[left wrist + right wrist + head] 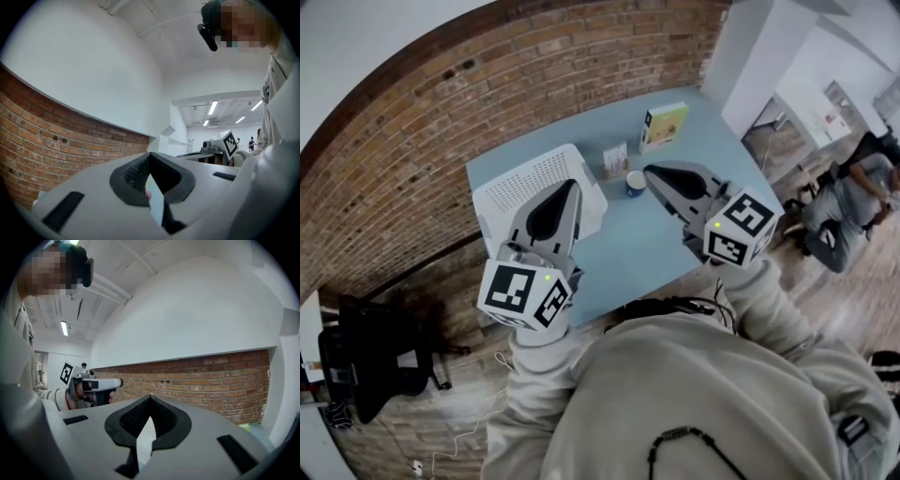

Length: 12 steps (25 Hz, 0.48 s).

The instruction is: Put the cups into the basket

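1. Blue table [642, 248] by a brick wall [534, 84] — the cup [636, 184] stands at frame centre, just right of the white basket [530, 183].
2. My left gripper [572, 186] overlaps the basket, jaws pressed together, empty.
3. My right gripper [649, 171] is beside the cup — jaws together, empty.

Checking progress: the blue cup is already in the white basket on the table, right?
No. The cup stands on the table beside the basket, not in it; the head view shows this.
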### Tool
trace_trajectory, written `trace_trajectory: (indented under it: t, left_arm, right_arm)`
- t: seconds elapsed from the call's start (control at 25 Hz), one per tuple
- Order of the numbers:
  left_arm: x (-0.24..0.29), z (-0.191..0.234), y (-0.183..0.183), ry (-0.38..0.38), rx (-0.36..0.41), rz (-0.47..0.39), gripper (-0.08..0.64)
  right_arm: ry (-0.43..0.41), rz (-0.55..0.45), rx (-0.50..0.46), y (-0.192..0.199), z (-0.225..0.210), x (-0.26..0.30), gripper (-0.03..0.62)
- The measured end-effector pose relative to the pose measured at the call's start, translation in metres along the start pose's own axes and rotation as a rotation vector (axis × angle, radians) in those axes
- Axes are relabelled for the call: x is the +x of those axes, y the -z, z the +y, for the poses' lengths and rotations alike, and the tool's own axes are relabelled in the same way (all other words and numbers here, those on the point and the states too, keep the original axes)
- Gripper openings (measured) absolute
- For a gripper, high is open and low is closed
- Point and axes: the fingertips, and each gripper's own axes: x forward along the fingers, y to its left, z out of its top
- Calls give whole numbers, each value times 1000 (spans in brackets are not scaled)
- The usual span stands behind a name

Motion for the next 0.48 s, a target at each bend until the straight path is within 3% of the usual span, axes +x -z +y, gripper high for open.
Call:
trace_trajectory:
  t: [0.24,0.48]
  left_arm:
    - [42,26,-7,-33,25,5,-5]
    - [86,57,12,-88,0,48,-5]
  right_arm:
    - [-9,-32,13,-15,-51,27,9]
    - [-29,-11,57,3,-100,54,9]
